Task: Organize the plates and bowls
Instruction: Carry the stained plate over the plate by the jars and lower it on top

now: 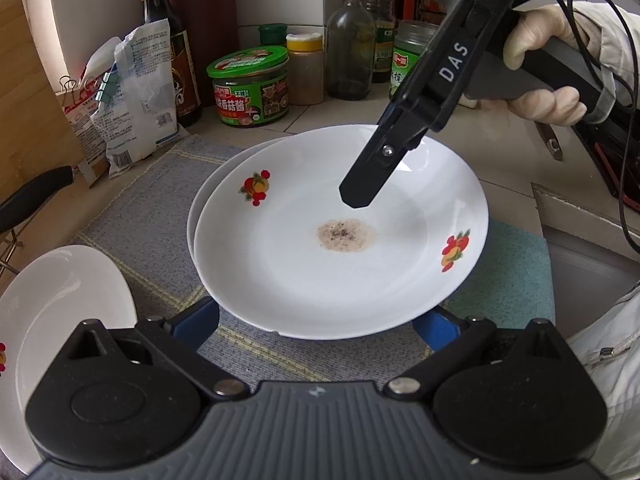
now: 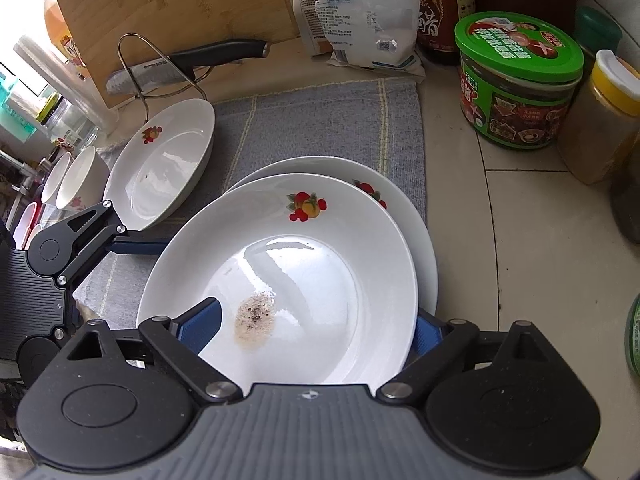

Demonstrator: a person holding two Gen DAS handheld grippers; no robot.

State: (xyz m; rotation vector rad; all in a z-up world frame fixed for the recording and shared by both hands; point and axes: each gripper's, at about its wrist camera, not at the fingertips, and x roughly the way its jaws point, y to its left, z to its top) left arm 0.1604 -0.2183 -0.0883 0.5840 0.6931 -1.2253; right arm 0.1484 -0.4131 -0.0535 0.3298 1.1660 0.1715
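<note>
A white plate [image 1: 340, 248] with fruit decals and a brown speckled stain in its middle is held tilted over a second like plate [image 1: 208, 192] on a grey mat. In the right wrist view the stained plate [image 2: 312, 264] fills the middle, over the lower plate [image 2: 420, 232]. My right gripper [image 2: 316, 324] is shut on the stained plate's rim, one blue finger inside the plate, one outside. It shows from the side in the left wrist view [image 1: 360, 196]. My left gripper [image 1: 324, 320] is open, its blue fingers under the plate's near edge.
A third plate [image 2: 160, 160] lies to the left on the mat [image 2: 320, 120], with white bowls [image 2: 76, 176] beyond it. A knife rack, cutting board [image 2: 180, 8], bags, jars [image 2: 516, 80] and bottles stand along the back. A sink edge [image 1: 580, 248] is at the right.
</note>
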